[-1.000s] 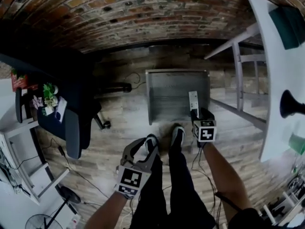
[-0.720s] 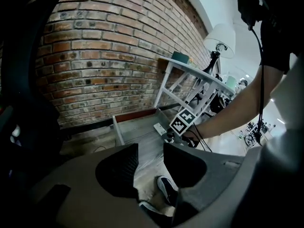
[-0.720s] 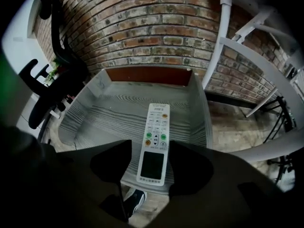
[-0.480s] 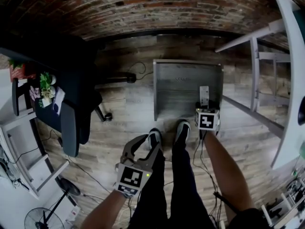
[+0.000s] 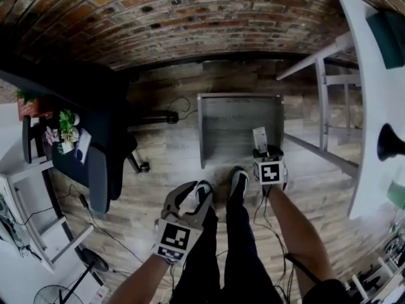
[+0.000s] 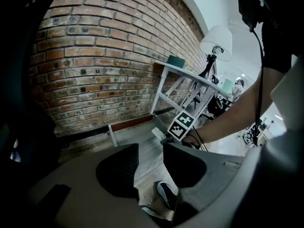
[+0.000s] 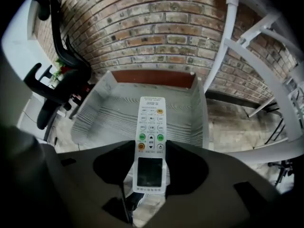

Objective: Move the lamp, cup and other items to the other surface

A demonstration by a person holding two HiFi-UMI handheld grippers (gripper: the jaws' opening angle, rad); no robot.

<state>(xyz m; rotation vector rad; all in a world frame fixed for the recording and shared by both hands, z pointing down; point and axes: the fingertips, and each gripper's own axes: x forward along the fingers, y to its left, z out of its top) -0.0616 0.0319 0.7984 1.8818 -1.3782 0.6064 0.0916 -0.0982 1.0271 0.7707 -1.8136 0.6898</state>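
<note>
My right gripper (image 5: 264, 152) hangs over the near right corner of a grey tray (image 5: 234, 125) on the floor. Its jaws are closing on a white remote (image 7: 151, 127), which sticks out forward over the tray (image 7: 109, 113) between the pads of the right gripper (image 7: 150, 151). My left gripper (image 5: 192, 192) hovers above my legs, shut with only a thin slit and nothing in it; the left gripper (image 6: 150, 151) points toward the right one. On the white table (image 5: 370, 94) at the right are the lamp's black base (image 5: 391, 141), a teal cup (image 5: 397, 194) and a green item (image 5: 387, 30). The lamp's white shade (image 6: 216, 42) shows in the left gripper view.
A black office chair (image 5: 95, 151) stands left of the tray. A small white shelf with a plant (image 5: 63, 128) is at the far left. Cables lie on the wooden floor. My shoes (image 5: 237, 181) are just in front of the tray. A brick wall runs behind.
The head view swung left and came back. My right gripper still holds the remote at the tray's near right corner. The left gripper has hardly moved.
</note>
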